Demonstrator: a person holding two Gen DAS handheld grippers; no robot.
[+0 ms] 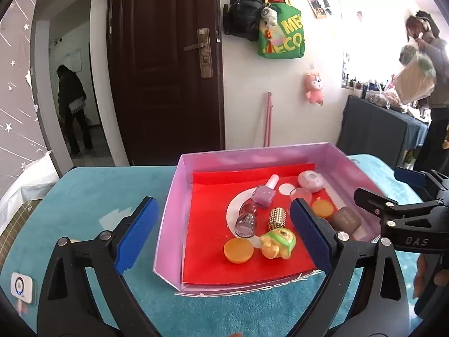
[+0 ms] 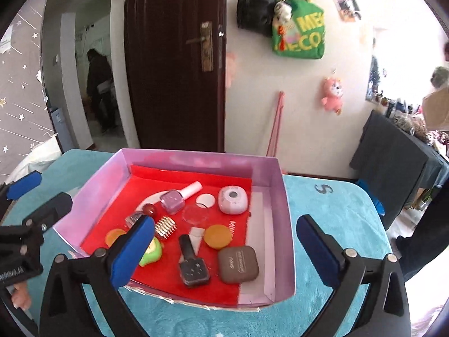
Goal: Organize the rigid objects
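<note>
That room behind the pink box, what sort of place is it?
Most likely a lived-in home, perhaps a bedroom or entry room. A dark wooden door stands open, a backpack and a green tote bag hang on the wall, and a pink plush toy hangs below.

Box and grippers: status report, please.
Left gripper open, empty. Right gripper open, empty. Small items in the pink box. Nothing in the way.

A box (image 2: pixel 276 196) on the table (image 2: pixel 336 210) holds the bottles (image 2: pixel 193 269), cases (image 2: pixel 238 264) and discs (image 2: pixel 218 236).
</note>
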